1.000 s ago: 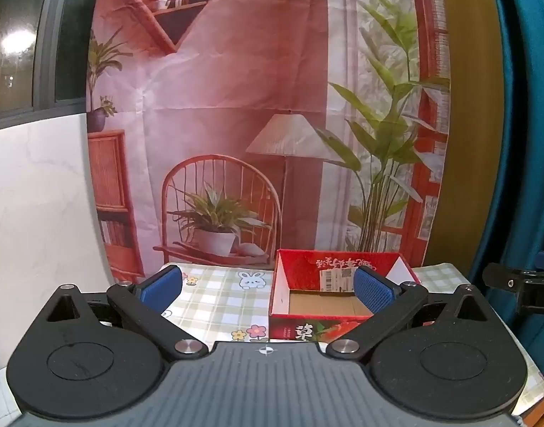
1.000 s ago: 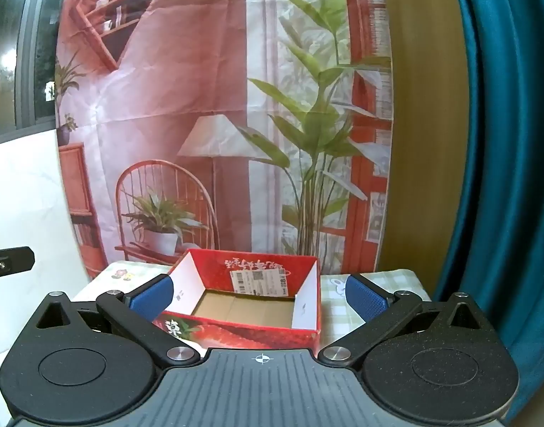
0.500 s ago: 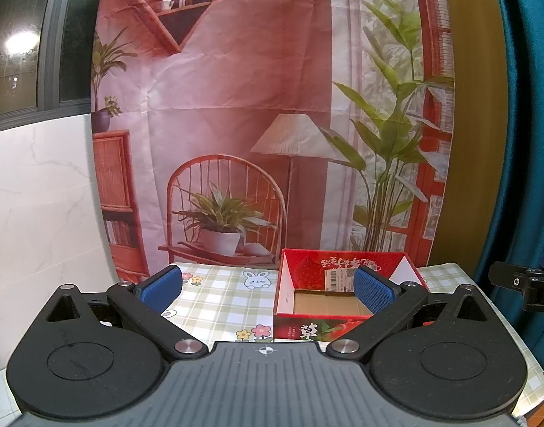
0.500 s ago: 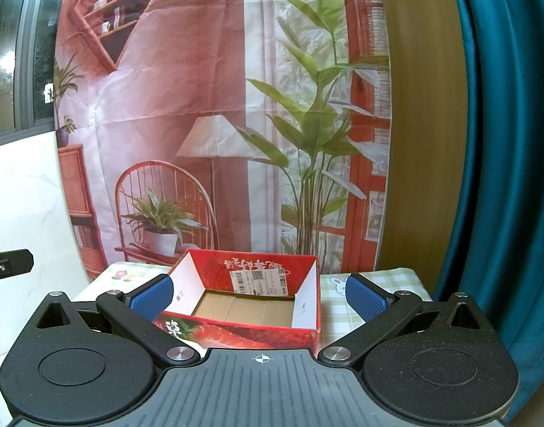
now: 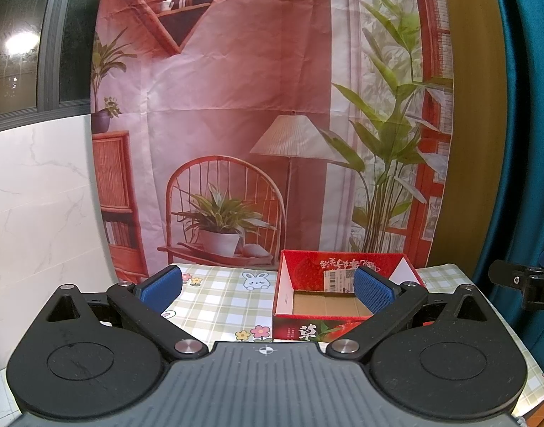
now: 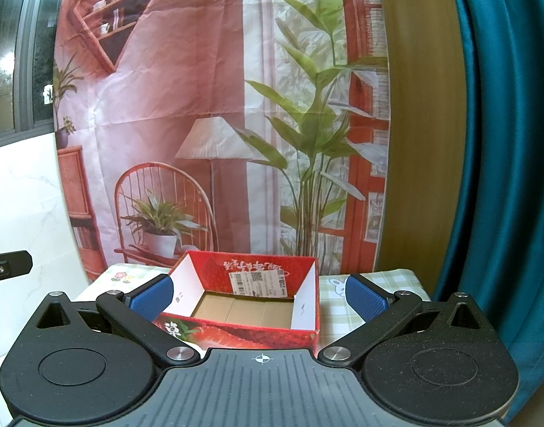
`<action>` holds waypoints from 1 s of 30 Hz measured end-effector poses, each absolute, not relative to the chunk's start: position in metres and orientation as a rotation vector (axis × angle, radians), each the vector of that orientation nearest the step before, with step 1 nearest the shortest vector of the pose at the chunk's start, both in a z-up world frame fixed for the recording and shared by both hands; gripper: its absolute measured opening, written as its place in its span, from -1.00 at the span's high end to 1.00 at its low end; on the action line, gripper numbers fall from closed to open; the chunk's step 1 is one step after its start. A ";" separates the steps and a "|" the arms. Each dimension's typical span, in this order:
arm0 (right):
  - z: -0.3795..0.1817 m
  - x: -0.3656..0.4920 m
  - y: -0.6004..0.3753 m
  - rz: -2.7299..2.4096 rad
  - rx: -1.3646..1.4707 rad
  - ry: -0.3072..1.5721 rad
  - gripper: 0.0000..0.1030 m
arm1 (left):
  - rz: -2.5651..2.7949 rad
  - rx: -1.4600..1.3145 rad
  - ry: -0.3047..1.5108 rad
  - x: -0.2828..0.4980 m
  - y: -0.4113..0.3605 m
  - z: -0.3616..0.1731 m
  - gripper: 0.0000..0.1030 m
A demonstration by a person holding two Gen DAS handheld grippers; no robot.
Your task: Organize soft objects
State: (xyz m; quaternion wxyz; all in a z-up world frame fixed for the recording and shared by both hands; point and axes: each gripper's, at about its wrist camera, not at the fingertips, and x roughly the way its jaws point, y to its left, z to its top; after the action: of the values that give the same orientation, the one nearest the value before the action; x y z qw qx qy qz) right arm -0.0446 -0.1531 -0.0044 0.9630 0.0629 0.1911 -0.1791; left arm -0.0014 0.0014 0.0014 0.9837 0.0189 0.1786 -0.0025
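A red cardboard box [image 5: 343, 277] with strawberry print and a bare brown floor stands open on the checked tablecloth [image 5: 222, 302]. In the right wrist view the same box [image 6: 247, 331] sits straight ahead between the fingers. My left gripper [image 5: 268, 290] is open and holds nothing; its right pad [image 5: 373, 290] overlaps the box in the image. My right gripper [image 6: 259, 297] is open too, empty, its blue pads spread wider than the box. No soft object shows in either view.
A printed backdrop [image 5: 257, 124] of a chair, lamp and plants hangs right behind the table. A teal curtain [image 6: 503, 142] falls at the right. White marble wall [image 5: 37, 206] stands at the left. Part of the other gripper [image 5: 521, 283] shows at the right edge.
The left wrist view has drifted slightly, so the box and backdrop sit a touch further right. The right wrist view is almost unchanged. Both grippers stay open.
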 end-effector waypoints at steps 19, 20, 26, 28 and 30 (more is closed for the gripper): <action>-0.005 -0.043 -0.155 -0.357 0.133 0.386 -0.99 | -0.014 0.023 0.365 0.000 0.003 0.002 -1.00; -0.002 -0.042 -0.154 -0.356 0.133 0.386 -0.99 | -0.015 0.022 0.364 0.000 0.003 0.002 -1.00; -0.002 -0.042 -0.153 -0.356 0.136 0.386 -0.99 | -0.015 0.023 0.366 0.000 0.003 0.002 -1.00; -0.002 -0.042 -0.153 -0.356 0.136 0.386 -0.99 | -0.014 0.023 0.365 0.000 0.003 0.002 -1.00; -0.001 -0.041 -0.152 -0.356 0.134 0.385 -0.99 | -0.014 0.023 0.366 0.000 0.003 0.002 -1.00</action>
State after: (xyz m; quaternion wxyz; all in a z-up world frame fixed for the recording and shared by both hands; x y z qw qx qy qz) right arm -0.0414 -0.1520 -0.0014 0.9636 0.0664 0.1900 -0.1761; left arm 0.0004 0.0028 0.0019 0.9833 0.0115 0.1817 -0.0068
